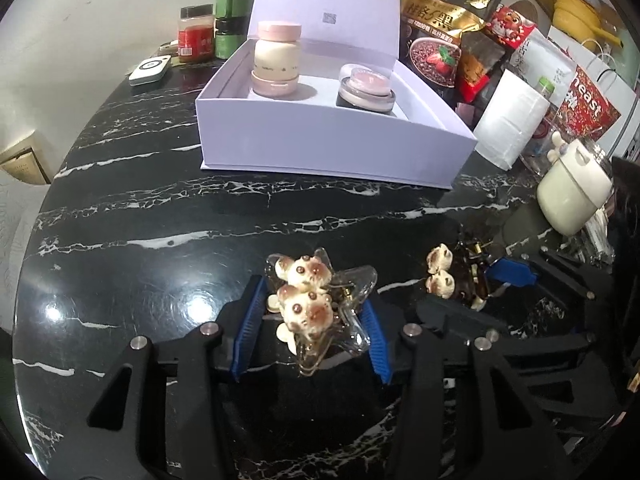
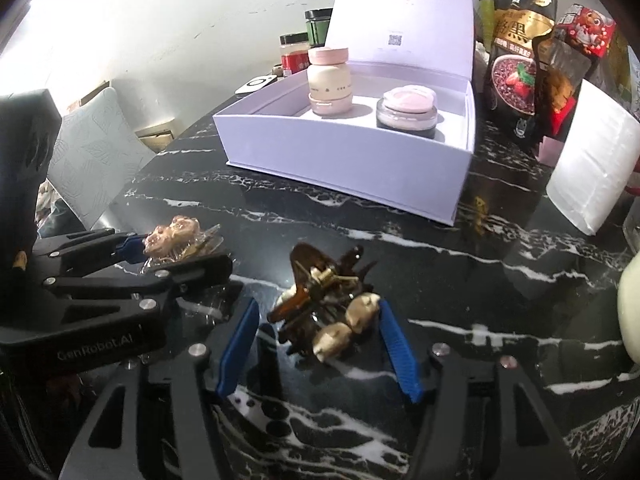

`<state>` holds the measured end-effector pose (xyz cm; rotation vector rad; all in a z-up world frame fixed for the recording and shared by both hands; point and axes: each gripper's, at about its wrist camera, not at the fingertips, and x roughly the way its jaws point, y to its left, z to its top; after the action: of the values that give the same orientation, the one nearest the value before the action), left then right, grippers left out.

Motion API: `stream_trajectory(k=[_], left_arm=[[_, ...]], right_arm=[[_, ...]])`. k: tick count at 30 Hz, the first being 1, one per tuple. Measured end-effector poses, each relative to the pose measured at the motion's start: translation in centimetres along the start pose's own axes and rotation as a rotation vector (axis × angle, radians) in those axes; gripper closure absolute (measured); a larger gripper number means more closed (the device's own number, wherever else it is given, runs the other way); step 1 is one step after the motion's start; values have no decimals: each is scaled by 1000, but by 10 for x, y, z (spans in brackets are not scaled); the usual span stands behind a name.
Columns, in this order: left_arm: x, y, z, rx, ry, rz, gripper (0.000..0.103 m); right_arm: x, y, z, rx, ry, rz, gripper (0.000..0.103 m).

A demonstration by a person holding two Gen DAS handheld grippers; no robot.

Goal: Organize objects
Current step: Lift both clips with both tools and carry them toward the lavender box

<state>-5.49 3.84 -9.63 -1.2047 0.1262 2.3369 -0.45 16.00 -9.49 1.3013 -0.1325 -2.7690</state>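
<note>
- The left gripper point(image 1: 314, 320), black with blue ribbed pads, sits low over the black marble table with white veins point(image 1: 160, 216); its jaws are spread on either side of a clear star-shaped hair claw clip topped with two cream-and-brown bear charms point(image 1: 310, 304). The pads look to be at the clip's edges, but I cannot tell whether they are pressing on it.
- The right gripper point(image 2: 320, 340), of the same make, straddles a brown translucent hair claw clip with cream charms point(image 2: 324, 308) that lies tipped on its side on the marble. Its jaws are parted, with gaps showing between pads and clip.
- The two clips lie near each other at the table's front, each between its own gripper's fingers.
- Behind them stands an open lavender cardboard gift box point(image 1: 320, 148) with its lid raised upright.
- Inside the box, a cream jar with a pink cap point(image 1: 276, 60) stands at the left, and a low pink-lidded glass jar point(image 1: 366, 88) at the right.
- Right of the box a white paper packet point(image 1: 508, 120) leans among snack bags, including a black-and-gold cereal pouch point(image 1: 444, 24).
- Left of the box are green-labelled jars point(image 1: 234, 20) and a red-labelled jar point(image 1: 196, 32).
</note>
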Motion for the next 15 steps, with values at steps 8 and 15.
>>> stream_trajectory(k=[8,15], left_arm=[[-3,1,6,-47,42,-76,59],[-17,-7,20,-17,21,-34,59]], right_arm=[[-3,-8,4,1,23,25,50],[-28,-15,14,-33,-7,19,50]])
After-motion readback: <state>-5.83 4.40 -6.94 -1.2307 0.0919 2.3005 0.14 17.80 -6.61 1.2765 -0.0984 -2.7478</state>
